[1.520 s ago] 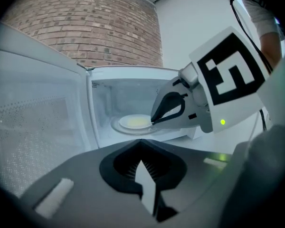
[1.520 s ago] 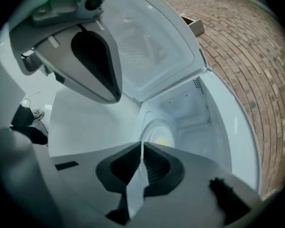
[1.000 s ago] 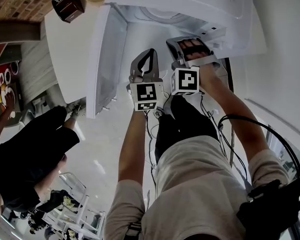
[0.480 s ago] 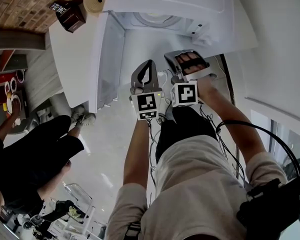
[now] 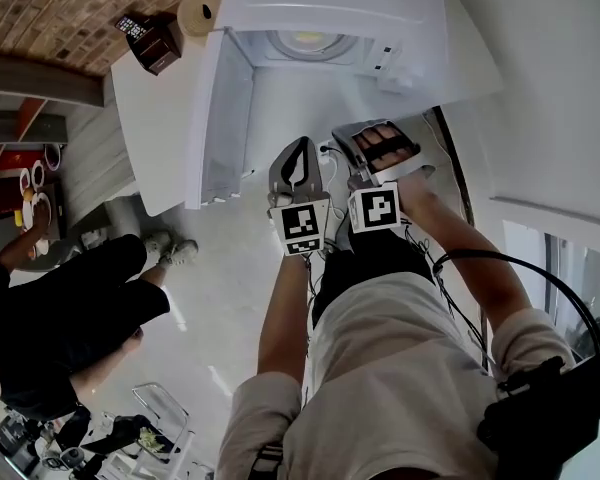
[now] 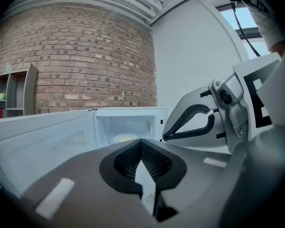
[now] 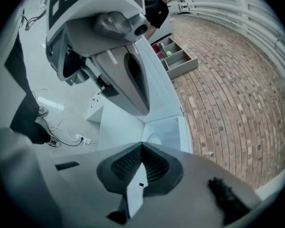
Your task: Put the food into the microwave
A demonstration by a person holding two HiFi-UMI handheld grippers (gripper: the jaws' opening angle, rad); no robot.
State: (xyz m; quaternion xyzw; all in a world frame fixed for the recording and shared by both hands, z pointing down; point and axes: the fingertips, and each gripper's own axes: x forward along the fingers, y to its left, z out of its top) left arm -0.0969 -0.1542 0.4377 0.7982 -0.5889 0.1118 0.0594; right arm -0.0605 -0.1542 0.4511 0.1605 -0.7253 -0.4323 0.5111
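The white microwave [image 5: 330,8] stands with its door [image 5: 218,118] swung open to the left. Inside lies a plate of yellowish food [image 5: 310,43], also seen as the plate [image 6: 125,137] in the left gripper view. My left gripper [image 5: 298,156] and right gripper [image 5: 380,140] hover side by side in front of the opening, apart from it. Both are shut with nothing between the jaws. The left gripper [image 6: 141,144] points at the cavity, with the right gripper [image 6: 194,125] beside it. The right gripper [image 7: 142,146] looks down along the microwave [image 7: 164,129], the left gripper [image 7: 128,80] above it.
A paper roll [image 5: 202,8] and a dark box [image 5: 152,40] sit on the white counter [image 5: 150,118] left of the microwave. A person in black [image 5: 70,308] sits at the left. Cables and a power strip [image 7: 80,139] lie on the floor. A brick wall [image 6: 85,65] stands behind.
Both grippers have shifted together, still side by side and shut. The microwave's lit inside with the plate has come into the head view.
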